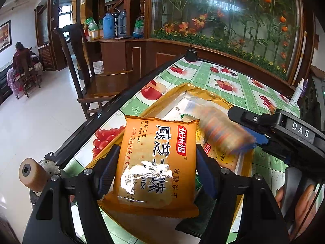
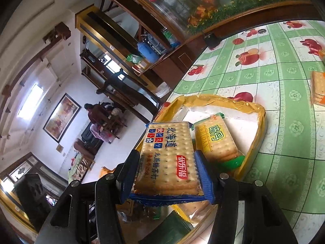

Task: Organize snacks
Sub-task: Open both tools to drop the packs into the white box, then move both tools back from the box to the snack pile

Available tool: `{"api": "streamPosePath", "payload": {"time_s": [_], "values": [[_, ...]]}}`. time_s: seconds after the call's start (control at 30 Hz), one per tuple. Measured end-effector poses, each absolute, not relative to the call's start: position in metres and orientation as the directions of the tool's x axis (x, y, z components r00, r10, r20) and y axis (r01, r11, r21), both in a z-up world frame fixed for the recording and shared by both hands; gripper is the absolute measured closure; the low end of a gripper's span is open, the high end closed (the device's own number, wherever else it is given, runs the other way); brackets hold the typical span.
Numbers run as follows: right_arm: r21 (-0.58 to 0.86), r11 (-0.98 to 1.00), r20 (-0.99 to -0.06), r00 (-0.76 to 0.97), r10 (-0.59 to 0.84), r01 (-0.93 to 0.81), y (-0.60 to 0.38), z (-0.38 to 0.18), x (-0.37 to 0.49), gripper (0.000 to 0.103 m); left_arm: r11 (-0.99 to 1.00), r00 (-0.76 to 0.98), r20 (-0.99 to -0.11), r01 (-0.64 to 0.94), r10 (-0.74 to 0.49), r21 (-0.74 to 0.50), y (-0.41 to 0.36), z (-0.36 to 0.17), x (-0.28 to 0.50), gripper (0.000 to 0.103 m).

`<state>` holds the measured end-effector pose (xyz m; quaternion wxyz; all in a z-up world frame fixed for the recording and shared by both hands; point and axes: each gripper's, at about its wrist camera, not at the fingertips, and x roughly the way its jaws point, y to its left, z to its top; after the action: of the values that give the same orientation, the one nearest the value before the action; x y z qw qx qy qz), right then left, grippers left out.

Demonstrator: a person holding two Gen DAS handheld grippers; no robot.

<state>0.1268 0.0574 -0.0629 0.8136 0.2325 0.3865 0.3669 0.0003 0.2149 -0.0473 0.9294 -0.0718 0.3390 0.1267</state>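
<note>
My left gripper [image 1: 156,162] is shut on an orange cracker packet [image 1: 154,162] and holds it above a yellow-rimmed box [image 1: 162,99]. My right gripper [image 2: 165,162] is shut on a blue-edged soda cracker packet [image 2: 168,158], held over the same box [image 2: 260,126]. In the left wrist view the right gripper [image 1: 254,140] comes in from the right with that packet [image 1: 223,134], blurred. A yellow and green cracker packet [image 2: 219,142] lies in the box. Another orange packet [image 1: 223,156] lies in the box under the blurred one.
The table has a green checked fruit-print cloth [image 2: 274,77]. A further cracker packet [image 2: 317,89] lies on the cloth at the right edge. A wooden chair [image 1: 97,81] stands beyond the table's left edge. A white bottle [image 1: 296,93] stands at the far right.
</note>
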Motion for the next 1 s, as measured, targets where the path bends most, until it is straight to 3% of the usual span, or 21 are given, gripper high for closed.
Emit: {"api": "streamPosePath", "payload": {"time_s": [0.03,0.13,0.43,0.77,1.0], "values": [[0.673,0.613,-0.453,0.425,0.784,-0.413,0.056,-0.065,0.127,0.043,0.957,0.739,-0.646,-0.286,0.189,-0.048,0.215,-0.046,0.000,0.031],[0.687,0.617,-0.447,0.447,0.775,-0.383,0.045,-0.065,0.126,0.022,0.952,0.735,-0.645,-0.305,0.209,-0.039,0.216,-0.043,-0.001,0.031],[0.739,0.564,-0.337,0.523,0.783,-0.368,-0.010,-0.053,0.111,0.022,0.936,0.719,-0.645,-0.352,0.259,-0.017,0.215,-0.035,-0.003,0.019],[0.767,0.563,-0.274,0.635,0.722,-0.309,-0.089,-0.044,0.096,0.018,0.944,0.735,-0.630,-0.329,0.251,-0.009,0.197,-0.026,-0.007,0.019],[0.740,0.616,-0.288,0.701,0.653,-0.270,-0.131,-0.036,0.082,0.011,0.961,0.757,-0.619,-0.277,0.208,-0.016,0.172,-0.015,-0.005,0.019]]}}
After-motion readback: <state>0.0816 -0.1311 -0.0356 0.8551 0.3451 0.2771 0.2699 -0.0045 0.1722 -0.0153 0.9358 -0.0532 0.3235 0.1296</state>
